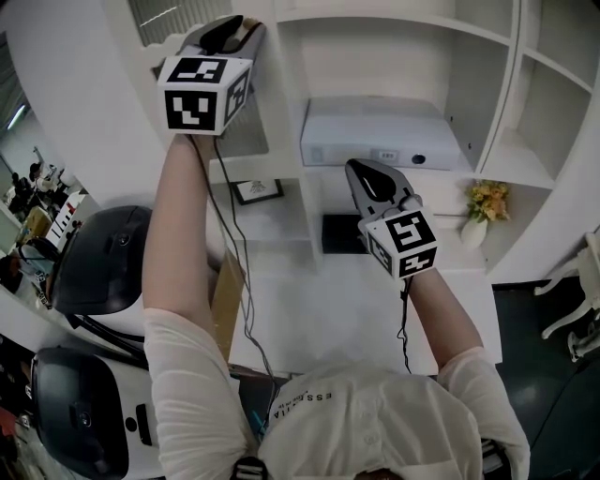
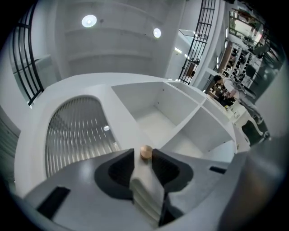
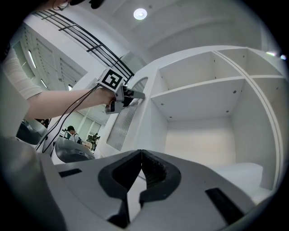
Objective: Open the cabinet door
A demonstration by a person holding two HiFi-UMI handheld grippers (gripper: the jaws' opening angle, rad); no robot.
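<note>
Wooden door knob [image 2: 146, 151] seemingly tight between jaws of left hand-held gripper [image 2: 144, 154]

We wore a white short-sleeved shirt [image 1: 375, 412] with small dark lettering below the collar. Our left gripper [image 1: 247, 25] and right gripper [image 1: 355, 168] had grey shells and black ribbed pads [image 3: 156, 173]. Each carried a white cube [image 1: 200, 94] printed with black square markers, and a thin black cable [image 1: 234, 246] trailed from each.
</note>
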